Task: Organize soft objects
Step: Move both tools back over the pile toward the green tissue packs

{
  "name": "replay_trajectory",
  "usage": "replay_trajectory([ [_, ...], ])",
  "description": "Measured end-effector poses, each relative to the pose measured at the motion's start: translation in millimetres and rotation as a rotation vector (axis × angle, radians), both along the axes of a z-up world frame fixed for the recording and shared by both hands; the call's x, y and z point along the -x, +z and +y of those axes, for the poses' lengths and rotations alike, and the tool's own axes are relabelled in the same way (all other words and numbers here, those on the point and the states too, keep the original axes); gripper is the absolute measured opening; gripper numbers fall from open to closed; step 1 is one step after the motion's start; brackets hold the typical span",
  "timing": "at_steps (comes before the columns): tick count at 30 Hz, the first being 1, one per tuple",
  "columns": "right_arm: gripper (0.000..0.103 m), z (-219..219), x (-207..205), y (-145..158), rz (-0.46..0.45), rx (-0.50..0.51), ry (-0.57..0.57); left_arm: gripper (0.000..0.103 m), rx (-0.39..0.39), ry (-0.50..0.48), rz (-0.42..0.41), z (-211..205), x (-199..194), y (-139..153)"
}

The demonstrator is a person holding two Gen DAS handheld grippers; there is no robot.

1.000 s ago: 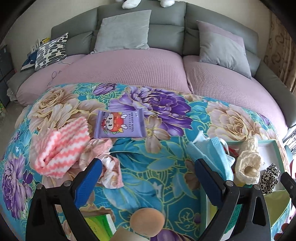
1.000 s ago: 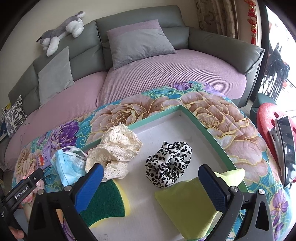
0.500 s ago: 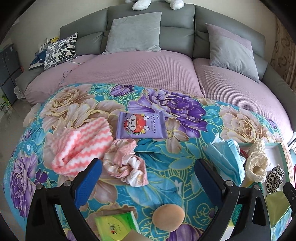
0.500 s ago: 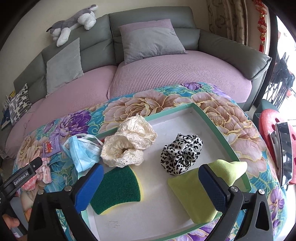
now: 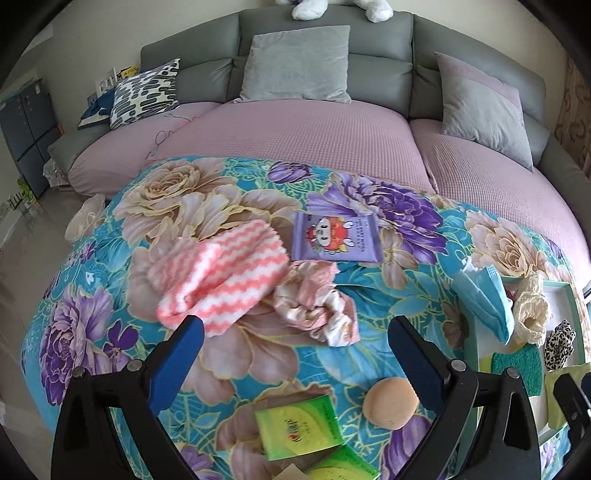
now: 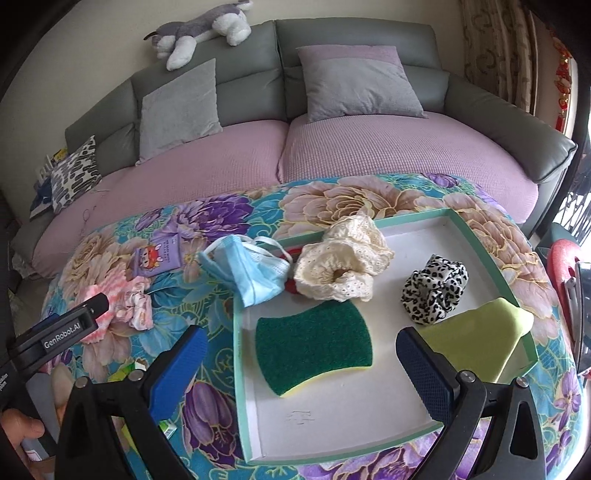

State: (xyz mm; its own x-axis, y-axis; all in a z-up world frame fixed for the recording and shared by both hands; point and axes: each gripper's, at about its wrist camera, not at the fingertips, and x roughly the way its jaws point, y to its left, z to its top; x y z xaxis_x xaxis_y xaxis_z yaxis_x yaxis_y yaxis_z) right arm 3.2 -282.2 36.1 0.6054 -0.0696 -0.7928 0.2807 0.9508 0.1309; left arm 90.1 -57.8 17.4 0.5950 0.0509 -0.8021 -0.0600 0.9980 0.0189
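A green-rimmed white tray (image 6: 332,413) on the floral cloth holds a green sponge (image 6: 314,347), a cream lace scrunchie (image 6: 343,266), a leopard scrunchie (image 6: 434,290) and a lime cloth (image 6: 476,336). A blue face mask (image 6: 251,271) hangs over its left rim. My right gripper (image 6: 301,365) is open and empty above the tray's near side. My left gripper (image 5: 295,354) is open and empty, just short of a pink scrunchie (image 5: 314,302) and a pink-white striped cloth (image 5: 221,280). A purple wipes pack (image 5: 336,236) lies beyond them.
A peach round sponge (image 5: 389,402) and green tissue packs (image 5: 299,424) lie near my left gripper. A grey sofa with a mauve cover (image 5: 314,133) and cushions stands behind the table. A plush husky (image 6: 199,33) lies on the sofa's back. A red object (image 6: 565,258) stands at right.
Both grippers have pulled back and turned left. The left view now takes in more of the table's left side; the right view shows the whole tray. Both stayed open.
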Motion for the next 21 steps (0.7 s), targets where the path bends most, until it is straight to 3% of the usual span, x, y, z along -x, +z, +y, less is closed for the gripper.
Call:
replay_trajectory([
  [21, 0.103, 94.0, -12.9, -22.1, 0.062, -0.030, 0.229, 0.100, 0.087, 0.140, 0.088, 84.4, 24.9, -23.7],
])
